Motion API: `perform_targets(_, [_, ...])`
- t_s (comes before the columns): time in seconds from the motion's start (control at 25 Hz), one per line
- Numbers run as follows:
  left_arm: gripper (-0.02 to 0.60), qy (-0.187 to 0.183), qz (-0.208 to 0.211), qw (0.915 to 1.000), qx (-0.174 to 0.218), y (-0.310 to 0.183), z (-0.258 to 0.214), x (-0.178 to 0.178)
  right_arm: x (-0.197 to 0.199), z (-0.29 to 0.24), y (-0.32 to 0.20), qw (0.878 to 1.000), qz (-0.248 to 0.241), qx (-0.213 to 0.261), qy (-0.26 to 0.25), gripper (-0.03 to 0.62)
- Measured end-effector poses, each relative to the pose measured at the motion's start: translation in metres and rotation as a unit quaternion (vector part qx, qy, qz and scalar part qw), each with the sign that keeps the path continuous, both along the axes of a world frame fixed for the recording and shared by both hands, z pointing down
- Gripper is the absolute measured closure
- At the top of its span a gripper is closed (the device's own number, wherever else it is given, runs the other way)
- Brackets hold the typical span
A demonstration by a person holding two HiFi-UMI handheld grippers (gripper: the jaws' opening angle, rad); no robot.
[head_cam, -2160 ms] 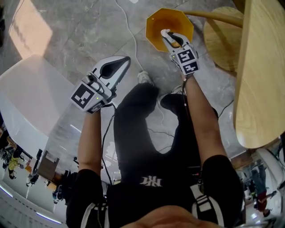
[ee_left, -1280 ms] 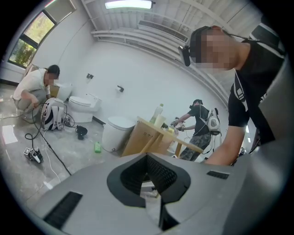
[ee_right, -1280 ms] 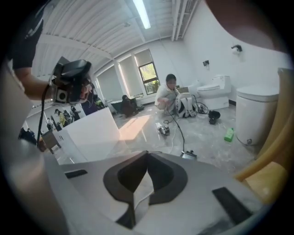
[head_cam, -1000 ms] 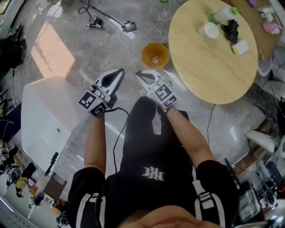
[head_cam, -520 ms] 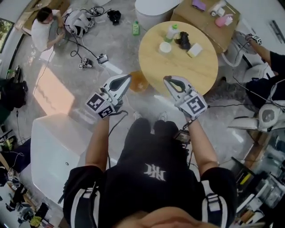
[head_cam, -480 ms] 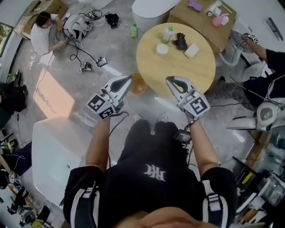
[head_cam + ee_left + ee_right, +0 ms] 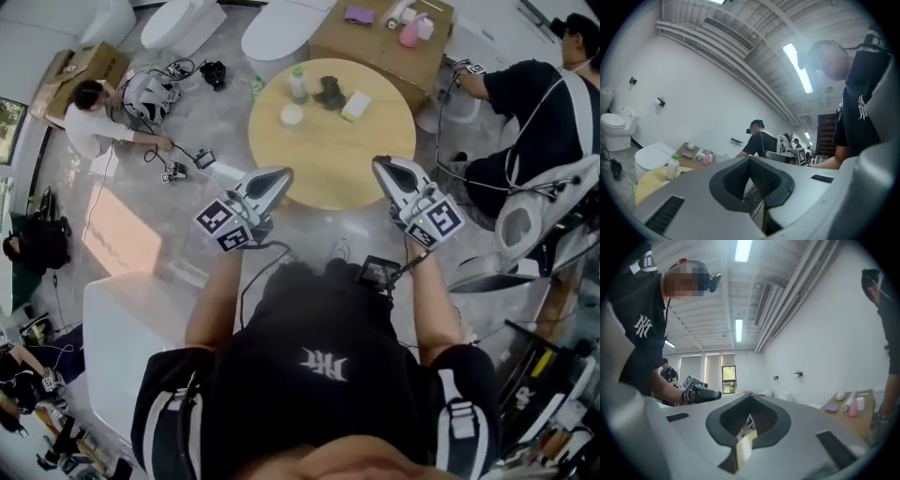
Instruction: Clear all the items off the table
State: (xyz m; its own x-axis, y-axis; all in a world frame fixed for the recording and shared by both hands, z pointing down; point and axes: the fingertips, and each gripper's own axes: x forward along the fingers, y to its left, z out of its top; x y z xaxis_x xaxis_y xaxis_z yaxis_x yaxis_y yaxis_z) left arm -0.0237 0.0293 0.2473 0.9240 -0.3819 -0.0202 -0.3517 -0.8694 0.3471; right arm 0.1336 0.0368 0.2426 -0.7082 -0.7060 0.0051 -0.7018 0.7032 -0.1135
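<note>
Grippers, two of them, are held level side by side before a round wooden table (image 7: 330, 159) in the head view; the left gripper (image 7: 281, 174) shows at the table's 7 o'clock rim, the right gripper (image 7: 380, 165) at its 5 o'clock rim, well apart from each other. Each gripper's own view shows its jaws brought together at the tip with nothing between them: the left gripper (image 7: 750, 158) is closed and empty; the right gripper (image 7: 751, 397) is closed and empty too. Four items lie on the far half of the table, none touched by either gripper: one green-capped bottle (image 7: 298, 82) upright at 11 o'clock; one white cup (image 7: 292, 114) at 10 o'clock, near the bottle; one black object (image 7: 328, 91) at 12 o'clock, too small to name; one pale yellow block (image 7: 355, 106) at 1 o'clock, just beside the black object. Beyond the table, at 1 o'clock, stands a brown side table (image 7: 375, 42) bearing a pink bottle (image 7: 410, 33) and a purple item (image 7: 359, 14); one person in white (image 7: 89, 127) sits on the floor at 9 o'clock; one person in black (image 7: 530, 84) is at 2 o'clock.
</note>
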Motion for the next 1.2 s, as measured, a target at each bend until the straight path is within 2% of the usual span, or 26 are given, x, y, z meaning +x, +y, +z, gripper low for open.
perform_targets(0.2, [0.569,-0.014,0.006,0.9999,0.003,0.005,-0.007,0.048,0.040,0.000,0.007,1.000,0.003,0.003,-0.025,0.589])
perform_targets(0.44, [0.568,-0.030,0.016,0.9993,0.014,0.019,-0.010,0.075,0.051,0.002,0.015,0.999,-0.002,0.005,-0.049,0.589])
perform_targets(0.56, [0.568,-0.042,0.024,0.9985,0.024,0.024,-0.010,0.082,0.049,-0.003,0.019,0.999,-0.002,0.013,-0.045,0.589])
perform_targets(0.8, [0.569,-0.024,0.017,0.9995,0.011,0.003,-0.006,0.076,0.039,0.000,0.006,1.000,0.001,0.013,-0.027,0.589])
perform_targets(1.08, [0.569,-0.040,0.018,0.9990,0.007,-0.022,0.009,0.047,0.013,0.009,-0.028,1.000,-0.006,-0.011,-0.004,0.588])
perform_targets(1.2, [0.569,-0.058,0.015,0.9980,0.022,-0.031,0.021,0.043,0.008,0.015,-0.041,1.000,-0.006,-0.017,0.009,0.588])
